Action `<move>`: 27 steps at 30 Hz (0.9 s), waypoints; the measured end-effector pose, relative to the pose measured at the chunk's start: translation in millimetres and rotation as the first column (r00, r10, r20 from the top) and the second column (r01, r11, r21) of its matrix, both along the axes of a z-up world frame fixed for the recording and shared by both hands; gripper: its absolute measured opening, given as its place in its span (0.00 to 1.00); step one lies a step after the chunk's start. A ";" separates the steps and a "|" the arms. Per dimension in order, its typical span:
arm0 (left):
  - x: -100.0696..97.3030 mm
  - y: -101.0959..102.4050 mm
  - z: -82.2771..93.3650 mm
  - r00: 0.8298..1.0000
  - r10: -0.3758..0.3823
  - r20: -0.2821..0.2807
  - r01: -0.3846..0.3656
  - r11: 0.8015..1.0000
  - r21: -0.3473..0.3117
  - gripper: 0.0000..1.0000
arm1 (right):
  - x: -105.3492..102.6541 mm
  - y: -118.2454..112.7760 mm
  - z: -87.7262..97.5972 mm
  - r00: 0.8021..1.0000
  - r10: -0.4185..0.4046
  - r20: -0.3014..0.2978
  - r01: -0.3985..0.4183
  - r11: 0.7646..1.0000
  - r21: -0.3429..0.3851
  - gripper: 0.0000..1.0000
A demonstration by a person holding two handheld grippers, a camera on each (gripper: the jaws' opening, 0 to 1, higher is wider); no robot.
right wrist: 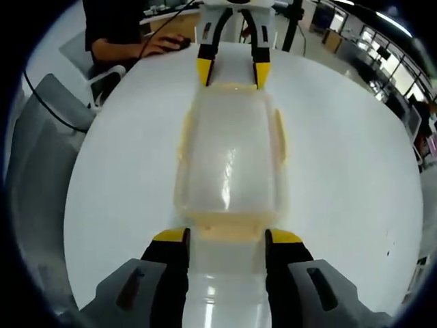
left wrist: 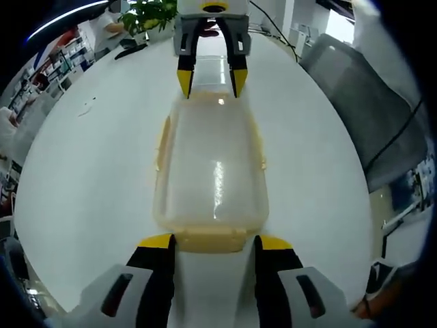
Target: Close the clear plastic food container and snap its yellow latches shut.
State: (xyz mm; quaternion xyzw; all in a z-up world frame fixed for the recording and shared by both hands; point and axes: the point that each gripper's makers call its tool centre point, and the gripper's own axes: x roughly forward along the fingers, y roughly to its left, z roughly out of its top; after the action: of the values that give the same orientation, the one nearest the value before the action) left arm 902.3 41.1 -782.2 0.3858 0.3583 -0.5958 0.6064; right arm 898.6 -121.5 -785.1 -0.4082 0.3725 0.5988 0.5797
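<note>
In the left gripper view, the clear food container (left wrist: 210,171) lies lengthwise on the white table (left wrist: 89,178), its near yellow end latch (left wrist: 209,240) between the spread, open fingertips of the left gripper (left wrist: 214,240), while the right gripper (left wrist: 212,82) stands open at the far end; a potted plant (left wrist: 150,14) shows beyond. In the right gripper view, the right gripper (right wrist: 225,236) straddles the opposite end latch (right wrist: 225,225) with open jaws, the left gripper (right wrist: 232,72) sits at the far end, and a person's hand (right wrist: 160,44) rests at the far left.
</note>
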 end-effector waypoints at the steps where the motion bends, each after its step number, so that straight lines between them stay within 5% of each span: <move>1: 0.0 0.2 0.0 1.000 0.001 -0.002 -0.001 1.000 -0.001 0.41 | 0.1 0.3 -0.4 1.000 0.000 -0.002 0.000 1.000 -0.001 0.43; 27: 5.4 2.7 -5.4 1.000 0.005 -0.018 -0.006 1.000 -0.029 0.36 | -3.1 3.4 -1.5 1.000 -0.002 -0.006 0.002 1.000 -0.015 0.41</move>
State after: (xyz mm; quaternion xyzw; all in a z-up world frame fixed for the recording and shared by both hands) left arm 907.6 43.8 -787.6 0.3707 0.3560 -0.6026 0.6105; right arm 895.4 -118.1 -786.6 -0.4103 0.3792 0.5967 0.5760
